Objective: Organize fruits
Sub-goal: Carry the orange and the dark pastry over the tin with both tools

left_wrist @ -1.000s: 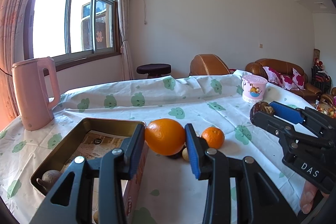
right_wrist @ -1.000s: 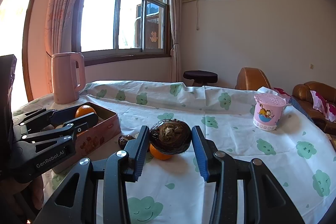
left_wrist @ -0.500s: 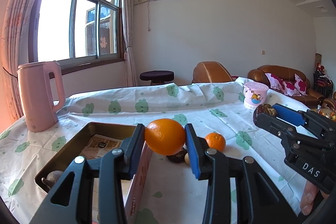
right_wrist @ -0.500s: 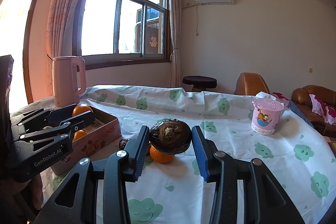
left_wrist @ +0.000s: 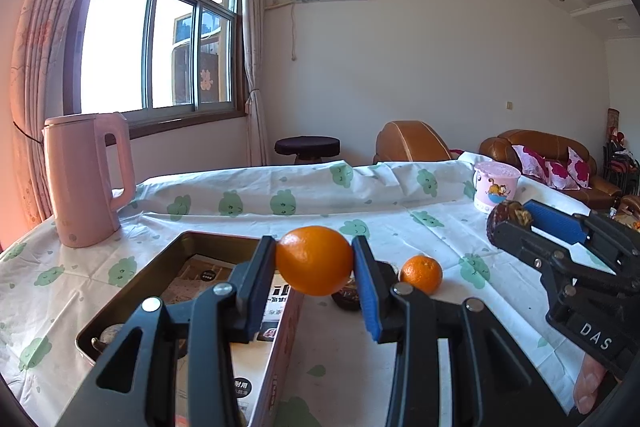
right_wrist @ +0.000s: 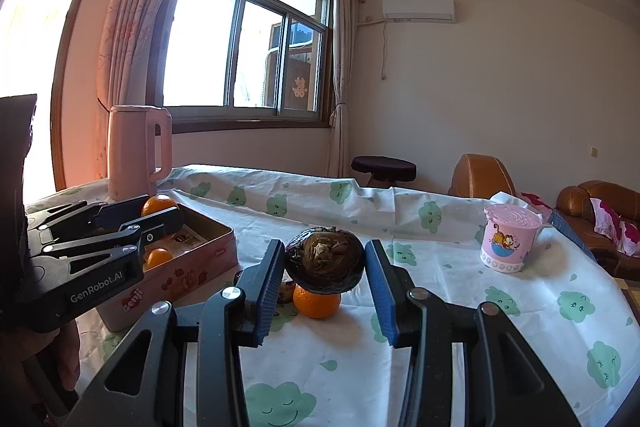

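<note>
Sunlit living room, window and curtains behind, worktop (left_wrist: 400,359) lying under a white cloth with green cloud prints.

Left wrist view: left claw (left_wrist: 315,263) gripping a large orange (left_wrist: 314,260) between its blue pads, jaws narrowed onto the fruit, carrying it clear of the cloth. Hanging right over the near-right wall of the tin box (left_wrist: 160,267), which is sitting just below and to the left, paper-lined, with something round and dull in its near corner. Small orange (left_wrist: 421,273) and a dark fruit (left_wrist: 347,297) resting on the cloth just past the claw. Pink kettle (left_wrist: 86,179) standing far left, pink cup (left_wrist: 496,185) far right. Right claw (left_wrist: 516,217) entering from the right, carrying a dark brown fruit (left_wrist: 505,215).

Right wrist view: right claw (right_wrist: 325,263) clamping that dark brown fruit (right_wrist: 325,261), wrinkled, pads pressing both sides, lifted off the cloth. Small orange (right_wrist: 317,302) lying directly below it. Left claw (right_wrist: 158,213) showing at left above the box (right_wrist: 192,267), orange (right_wrist: 159,205) in its jaws; another orange (right_wrist: 158,258) already lying inside.

Judging the step: delivering both fruits to the box. Doing it well likely meaning shifting the left claw further over the open interior before lowering, releasing close to the paper to avoid rolling, and keeping the right claw waiting aside to avoid crowding.
</note>
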The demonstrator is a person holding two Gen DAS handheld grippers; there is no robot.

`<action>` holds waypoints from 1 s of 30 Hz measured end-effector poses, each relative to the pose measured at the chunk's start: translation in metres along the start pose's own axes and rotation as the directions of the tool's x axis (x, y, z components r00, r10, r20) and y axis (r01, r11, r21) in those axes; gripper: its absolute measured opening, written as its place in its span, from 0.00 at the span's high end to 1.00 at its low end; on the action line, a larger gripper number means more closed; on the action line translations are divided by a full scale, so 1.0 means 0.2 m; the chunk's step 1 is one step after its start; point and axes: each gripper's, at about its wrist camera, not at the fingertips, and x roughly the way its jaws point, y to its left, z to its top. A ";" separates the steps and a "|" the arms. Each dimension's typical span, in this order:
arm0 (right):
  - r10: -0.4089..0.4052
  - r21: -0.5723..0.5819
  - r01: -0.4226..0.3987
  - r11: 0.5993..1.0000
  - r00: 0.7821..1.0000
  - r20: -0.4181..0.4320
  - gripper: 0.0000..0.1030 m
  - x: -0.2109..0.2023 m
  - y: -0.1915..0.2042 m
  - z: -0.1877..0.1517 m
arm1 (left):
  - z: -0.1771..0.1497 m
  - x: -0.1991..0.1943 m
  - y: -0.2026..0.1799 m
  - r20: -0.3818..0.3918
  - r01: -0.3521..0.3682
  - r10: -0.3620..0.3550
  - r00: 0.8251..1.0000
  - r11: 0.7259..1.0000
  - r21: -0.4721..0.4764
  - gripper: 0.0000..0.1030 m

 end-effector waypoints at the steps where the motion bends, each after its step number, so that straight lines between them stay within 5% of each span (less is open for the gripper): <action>1: 0.006 -0.002 -0.006 1.000 1.000 -0.006 0.58 0.01 0.01 0.00 | 0.00 0.00 0.01 -0.002 -0.003 0.003 1.000 1.000 0.000 0.61; 30: 0.191 -0.063 -0.196 0.979 0.978 -0.084 0.58 0.32 0.38 0.18 | 0.03 0.07 0.48 -0.112 -0.112 0.105 0.988 0.992 -0.065 0.61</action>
